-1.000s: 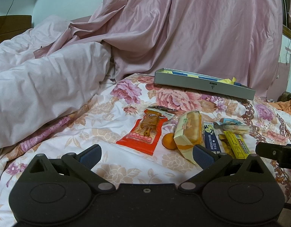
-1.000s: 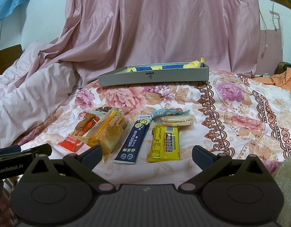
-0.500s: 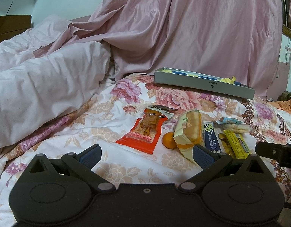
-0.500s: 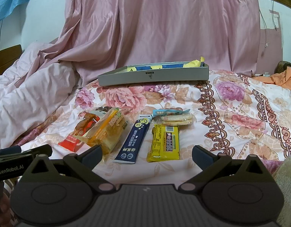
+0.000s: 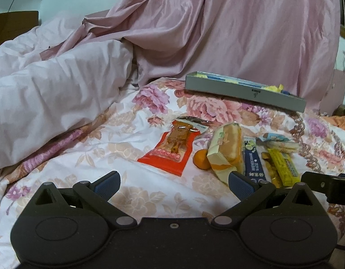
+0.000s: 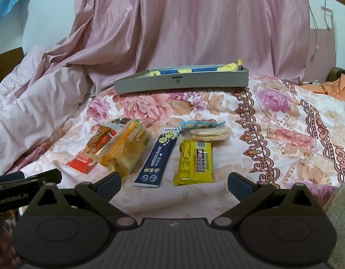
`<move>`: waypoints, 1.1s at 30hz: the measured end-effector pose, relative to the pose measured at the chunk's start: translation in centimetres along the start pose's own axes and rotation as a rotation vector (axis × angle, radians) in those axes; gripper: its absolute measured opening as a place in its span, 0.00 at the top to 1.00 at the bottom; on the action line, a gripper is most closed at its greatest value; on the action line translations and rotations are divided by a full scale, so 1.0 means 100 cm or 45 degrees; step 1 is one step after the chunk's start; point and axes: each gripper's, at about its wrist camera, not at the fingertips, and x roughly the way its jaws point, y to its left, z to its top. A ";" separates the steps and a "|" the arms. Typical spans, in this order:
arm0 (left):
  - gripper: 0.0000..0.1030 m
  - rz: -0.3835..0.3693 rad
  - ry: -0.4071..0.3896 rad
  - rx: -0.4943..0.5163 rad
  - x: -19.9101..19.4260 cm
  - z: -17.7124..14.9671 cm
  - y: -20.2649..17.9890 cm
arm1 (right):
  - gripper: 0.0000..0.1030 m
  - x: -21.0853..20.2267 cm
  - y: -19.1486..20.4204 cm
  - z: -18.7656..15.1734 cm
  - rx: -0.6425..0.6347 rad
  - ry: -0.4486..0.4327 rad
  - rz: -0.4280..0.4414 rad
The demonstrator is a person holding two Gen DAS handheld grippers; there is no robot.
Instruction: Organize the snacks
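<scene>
Two handheld gripping tools hover low over a bed covered by a floral sheet [image 6: 284, 121], each seen from its own wrist camera. The left tool [image 5: 173, 182] has its two blue-padded fingers spread wide apart and holds nothing; the right tool [image 6: 174, 183] is likewise spread wide and empty. The snacks lie in a loose row on the sheet just ahead of both tools. From left to right there is a red packet [image 5: 172, 148] with a brown snack showing through its clear window, a small orange fruit [image 5: 201, 159] tucked between that packet and a clear-wrapped yellow bread pack [image 6: 127, 148], which rests tilted and overlaps the red packet's edge in the right view. Next comes a long dark blue packet [image 6: 155, 159] lying lengthwise, then a yellow bar packet [image 6: 196, 162] just beside it. Behind the yellow bar, touching its far end, is a clear bag of pale round crackers [image 6: 209, 133] with a light blue top. Farther back, well apart from the row, a shallow grey tray [image 6: 181, 83] sits on the sheet and contains blue and yellow items whose details cannot be made out. A rumpled pale pink duvet [image 5: 49, 85] is heaped on the left, and a pink curtain [image 6: 195, 22] hangs behind the tray. Orange cloth [image 6: 336, 87] lies at the far right edge.
</scene>
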 end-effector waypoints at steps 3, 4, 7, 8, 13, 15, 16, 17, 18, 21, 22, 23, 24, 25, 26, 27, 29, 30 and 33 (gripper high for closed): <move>0.01 0.026 0.014 0.003 0.001 0.004 -0.001 | 0.00 0.002 0.001 0.000 0.001 0.021 -0.014; 0.01 0.029 0.024 0.000 0.001 0.005 -0.001 | 0.00 0.002 0.001 0.001 0.003 0.025 -0.017; 0.01 0.032 0.051 -0.019 0.005 0.009 -0.001 | 0.00 0.005 -0.001 0.002 0.020 0.043 -0.024; 0.01 0.031 0.059 -0.022 0.006 0.010 -0.001 | 0.00 0.006 -0.003 0.003 0.032 0.050 -0.025; 0.01 0.013 0.079 -0.039 0.014 0.019 -0.003 | 0.00 0.014 -0.014 0.007 0.120 0.093 -0.038; 0.01 0.002 0.083 -0.040 0.017 0.023 -0.005 | 0.00 0.020 -0.019 0.008 0.158 0.126 -0.043; 0.01 -0.006 0.086 -0.041 0.019 0.025 -0.006 | 0.00 0.022 -0.021 0.009 0.176 0.144 -0.043; 0.01 -0.016 0.089 -0.040 0.021 0.027 -0.007 | 0.00 0.025 -0.024 0.009 0.201 0.165 -0.041; 0.01 -0.022 0.090 -0.037 0.023 0.029 -0.008 | 0.00 0.028 -0.027 0.010 0.223 0.183 -0.037; 0.01 -0.040 0.099 -0.025 0.031 0.033 -0.012 | 0.00 0.036 -0.034 0.010 0.272 0.227 -0.030; 0.01 -0.045 0.103 -0.021 0.034 0.035 -0.013 | 0.00 0.037 -0.035 0.011 0.281 0.236 -0.028; 0.01 -0.050 0.106 -0.018 0.036 0.036 -0.014 | 0.00 0.039 -0.036 0.011 0.288 0.244 -0.025; 0.01 -0.057 0.109 -0.014 0.039 0.037 -0.015 | 0.00 0.041 -0.037 0.012 0.289 0.249 -0.023; 0.01 -0.064 0.110 -0.010 0.041 0.038 -0.016 | 0.00 0.043 -0.037 0.013 0.283 0.254 -0.023; 0.01 -0.070 0.111 -0.006 0.043 0.040 -0.018 | 0.00 0.045 -0.036 0.015 0.277 0.260 -0.022; 0.01 -0.076 0.112 0.001 0.045 0.041 -0.019 | 0.00 0.047 -0.036 0.017 0.268 0.266 -0.020; 0.01 -0.083 0.116 0.014 0.050 0.043 -0.022 | 0.00 0.051 -0.035 0.021 0.253 0.270 -0.006; 0.01 -0.086 0.119 0.022 0.053 0.043 -0.024 | 0.00 0.053 -0.035 0.023 0.243 0.273 -0.003; 0.01 -0.097 0.128 0.043 0.058 0.045 -0.027 | 0.00 0.060 -0.035 0.027 0.195 0.255 -0.047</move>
